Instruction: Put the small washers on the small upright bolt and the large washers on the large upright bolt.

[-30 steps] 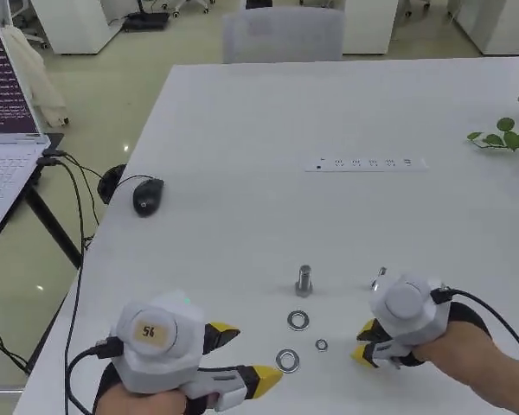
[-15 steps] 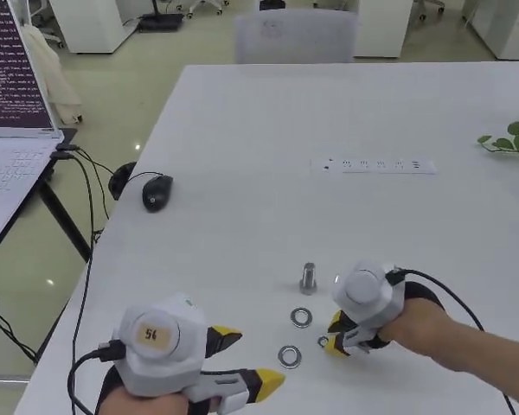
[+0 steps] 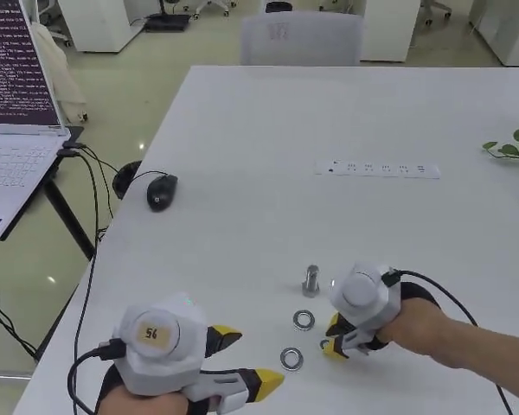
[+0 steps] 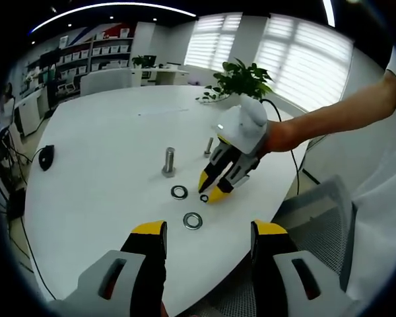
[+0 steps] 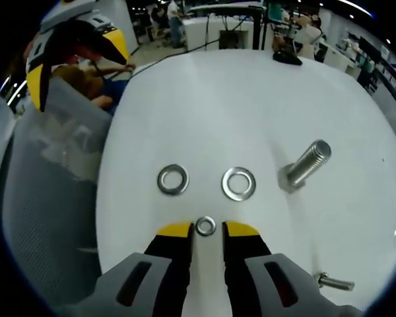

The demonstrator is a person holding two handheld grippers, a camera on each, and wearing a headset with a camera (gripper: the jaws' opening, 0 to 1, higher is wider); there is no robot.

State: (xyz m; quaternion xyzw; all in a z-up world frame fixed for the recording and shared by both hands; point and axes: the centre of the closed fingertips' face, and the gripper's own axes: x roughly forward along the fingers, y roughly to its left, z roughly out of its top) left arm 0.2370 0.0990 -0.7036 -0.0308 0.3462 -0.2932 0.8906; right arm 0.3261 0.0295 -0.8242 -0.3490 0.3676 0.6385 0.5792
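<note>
Left gripper (image 3: pixel 242 356) hangs at the near edge of the tabletop (image 3: pixel 242 173), jaws spread wide with nothing between them, aimed across toward the washers. Just off its yellow tips lies the nearer large washer (image 3: pixel 291 357), flat on the tabletop, hole facing up. The farther large washer (image 3: pixel 304 320) lies flat a little beyond it, the two apart and not touching. Behind them I have the large bolt (image 3: pixel 311 278) standing on its head, long axis vertical, threaded shank pointing up, nothing on it. To the right of the washers, the right gripper (image 3: pixel 331 336) is tipped down at the tabletop, with the hand behind it coming in from the right. In the right gripper view the small washer (image 5: pixel 205 226) lies flat on the tabletop right between the two yellow tips. The jaws are drawn in to a narrow gap that straddles it. I see a sliver of space on one side and can't tell if either tip touches it. The small bolt (image 4: pixel 209 146) stands upright just beside the right gripper's body, shank up, bare.
</note>
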